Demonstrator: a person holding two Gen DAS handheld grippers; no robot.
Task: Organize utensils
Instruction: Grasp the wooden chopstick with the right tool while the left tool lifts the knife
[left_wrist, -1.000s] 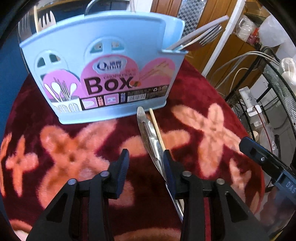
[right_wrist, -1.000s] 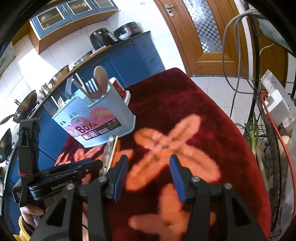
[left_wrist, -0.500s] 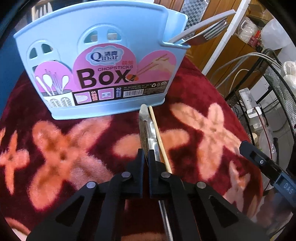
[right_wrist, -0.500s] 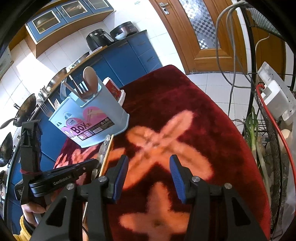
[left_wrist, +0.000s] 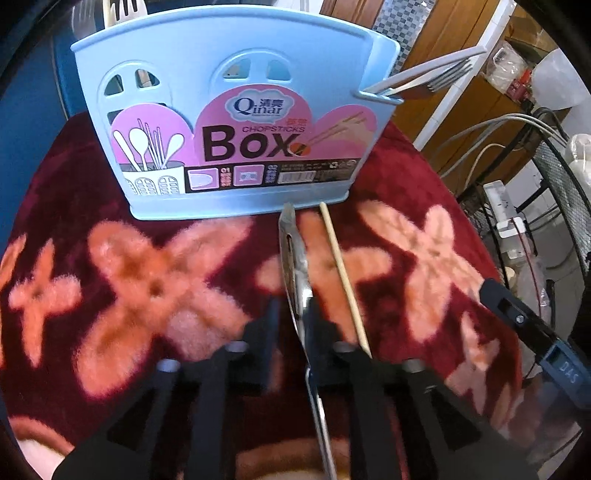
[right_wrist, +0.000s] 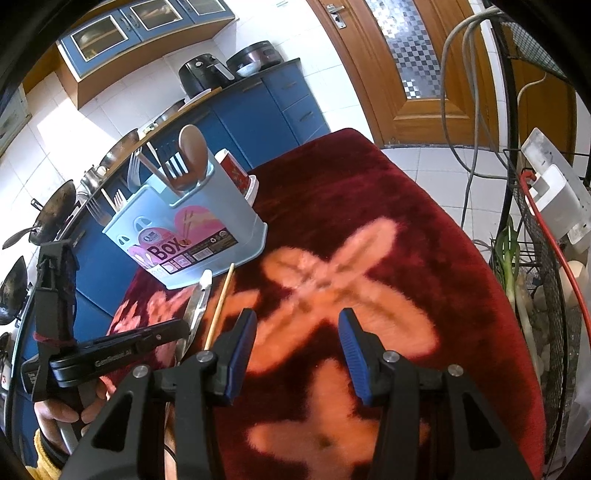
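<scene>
A light blue chopsticks box (left_wrist: 236, 122) stands on a dark red flowered cloth (left_wrist: 110, 280) and holds forks and a spoon; it also shows in the right wrist view (right_wrist: 192, 236). A metal knife (left_wrist: 295, 258) lies in front of it, beside a wooden chopstick (left_wrist: 341, 273). My left gripper (left_wrist: 293, 321) sits over the knife with its fingers a small gap apart, the right finger against the blade. My right gripper (right_wrist: 295, 343) is open and empty above the cloth, right of the knife (right_wrist: 197, 306) and chopstick (right_wrist: 219, 306).
Forks (left_wrist: 424, 79) stick out of the box's right end. A wire rack (right_wrist: 546, 258) with cables, a white power strip and green onions stands at the right. A blue kitchen counter (right_wrist: 258, 107) with pans and appliances lies behind. The cloth's edge drops off at the right.
My left gripper shut near the knife half a second ago and now stands partly open, drawn back a little from the box. The chopstick lies further from the knife. My right gripper stays open.
</scene>
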